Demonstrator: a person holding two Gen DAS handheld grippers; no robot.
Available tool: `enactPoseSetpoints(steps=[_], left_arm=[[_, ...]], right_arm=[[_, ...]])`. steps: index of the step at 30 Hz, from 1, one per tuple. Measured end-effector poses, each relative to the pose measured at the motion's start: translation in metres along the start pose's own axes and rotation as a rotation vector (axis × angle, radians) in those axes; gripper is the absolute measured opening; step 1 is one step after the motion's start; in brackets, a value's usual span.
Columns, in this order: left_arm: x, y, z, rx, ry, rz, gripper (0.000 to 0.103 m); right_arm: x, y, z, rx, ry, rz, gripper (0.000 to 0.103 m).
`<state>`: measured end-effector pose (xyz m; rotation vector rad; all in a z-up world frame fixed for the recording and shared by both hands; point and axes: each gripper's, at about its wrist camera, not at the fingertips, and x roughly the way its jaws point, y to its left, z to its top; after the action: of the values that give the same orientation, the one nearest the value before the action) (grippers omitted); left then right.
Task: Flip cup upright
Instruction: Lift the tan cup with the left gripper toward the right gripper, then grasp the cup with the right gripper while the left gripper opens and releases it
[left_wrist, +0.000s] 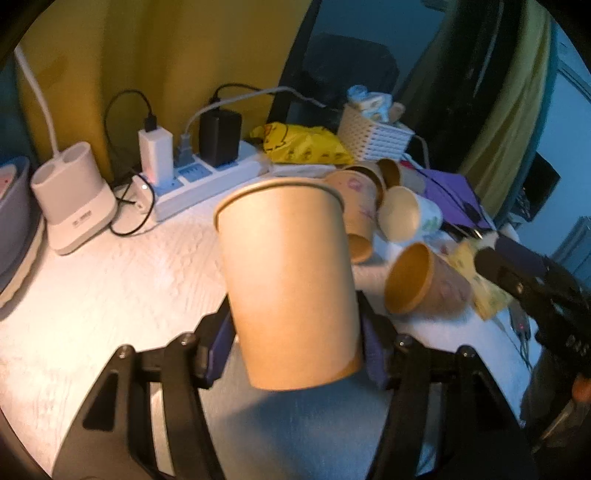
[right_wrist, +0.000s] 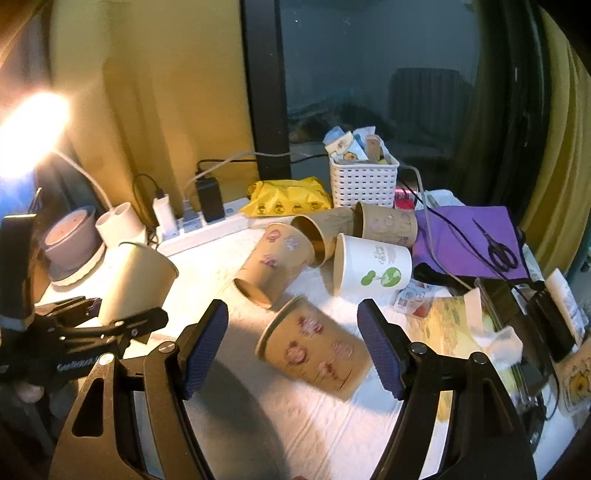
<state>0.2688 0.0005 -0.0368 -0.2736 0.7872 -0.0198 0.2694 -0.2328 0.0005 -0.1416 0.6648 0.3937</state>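
My left gripper (left_wrist: 295, 332) is shut on a plain brown paper cup (left_wrist: 288, 280), held above the white table with its rim up and tilted away; it also shows in the right wrist view (right_wrist: 136, 280). My right gripper (right_wrist: 291, 347) is open, its blue pads either side of a brown cup with red prints (right_wrist: 314, 347) lying on its side, not touching it. That cup shows in the left wrist view (left_wrist: 421, 280). Several more cups lie tipped behind: a brown printed one (right_wrist: 273, 262), a white one with green print (right_wrist: 373, 266), two brown ones (right_wrist: 388, 223).
A white power strip (left_wrist: 207, 181) with plugged chargers and a white holder (left_wrist: 70, 203) stand at the back left. A yellow packet (right_wrist: 288, 199), a white basket (right_wrist: 364, 181), purple cloth with scissors (right_wrist: 498, 251) and papers (right_wrist: 458, 325) crowd the back and right.
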Motion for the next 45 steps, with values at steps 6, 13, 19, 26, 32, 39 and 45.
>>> enactPoseSetpoints(steps=[6, 13, 19, 26, 32, 39, 45], left_arm=[[-0.045, -0.012, -0.033, 0.092, -0.047, -0.005, 0.061], [-0.085, -0.023, -0.068, 0.131, -0.110, -0.035, 0.061], [-0.111, -0.029, -0.105, 0.153, -0.148, -0.074, 0.061], [-0.140, -0.040, -0.151, 0.190, -0.181, -0.111, 0.061], [-0.160, -0.041, -0.177, 0.224, -0.233, -0.128, 0.061], [-0.181, -0.044, -0.200, 0.306, -0.303, -0.153, 0.061], [-0.192, -0.053, -0.210, 0.384, -0.358, -0.182, 0.061]], right_arm=[[-0.029, 0.017, -0.013, -0.004, -0.012, -0.018, 0.075], [-0.062, 0.035, -0.033, -0.009, -0.017, -0.020, 0.075], [-0.090, 0.050, -0.059, 0.005, -0.007, 0.027, 0.075], [-0.126, 0.074, -0.092, 0.026, 0.012, 0.164, 0.075], [-0.149, 0.094, -0.108, 0.042, 0.040, 0.333, 0.075], [-0.151, 0.111, -0.115, 0.070, 0.102, 0.498, 0.075], [-0.149, 0.116, -0.112, 0.113, 0.146, 0.599, 0.075]])
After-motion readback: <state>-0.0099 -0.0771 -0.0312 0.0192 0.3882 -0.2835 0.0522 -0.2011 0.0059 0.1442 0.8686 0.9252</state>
